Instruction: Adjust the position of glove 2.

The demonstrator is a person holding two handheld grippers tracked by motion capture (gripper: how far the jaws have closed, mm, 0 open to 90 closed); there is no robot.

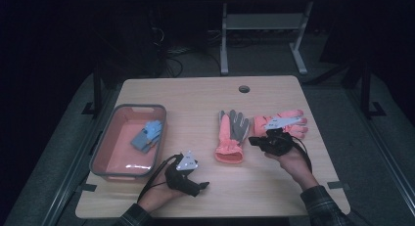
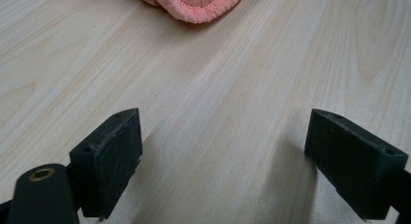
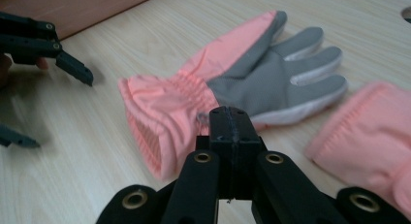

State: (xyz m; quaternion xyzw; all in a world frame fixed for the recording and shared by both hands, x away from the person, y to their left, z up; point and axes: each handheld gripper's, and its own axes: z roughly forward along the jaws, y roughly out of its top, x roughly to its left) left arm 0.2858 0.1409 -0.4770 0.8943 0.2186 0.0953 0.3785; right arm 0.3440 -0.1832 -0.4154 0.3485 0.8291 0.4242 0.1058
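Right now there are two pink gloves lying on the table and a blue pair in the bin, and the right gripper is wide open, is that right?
Not quite: the right gripper is shut, its jaws pressed together with nothing between them, as the right gripper view shows. The rest holds: two pink gloves lie on the table, and blue gloves are in the bin.

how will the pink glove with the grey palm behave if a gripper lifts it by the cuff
The glove looks like padded fabric, so it would probably sag and dangle rather than hold shape. Its gathered cuff seems bulky enough to pinch. It likely weighs little and won't roll.
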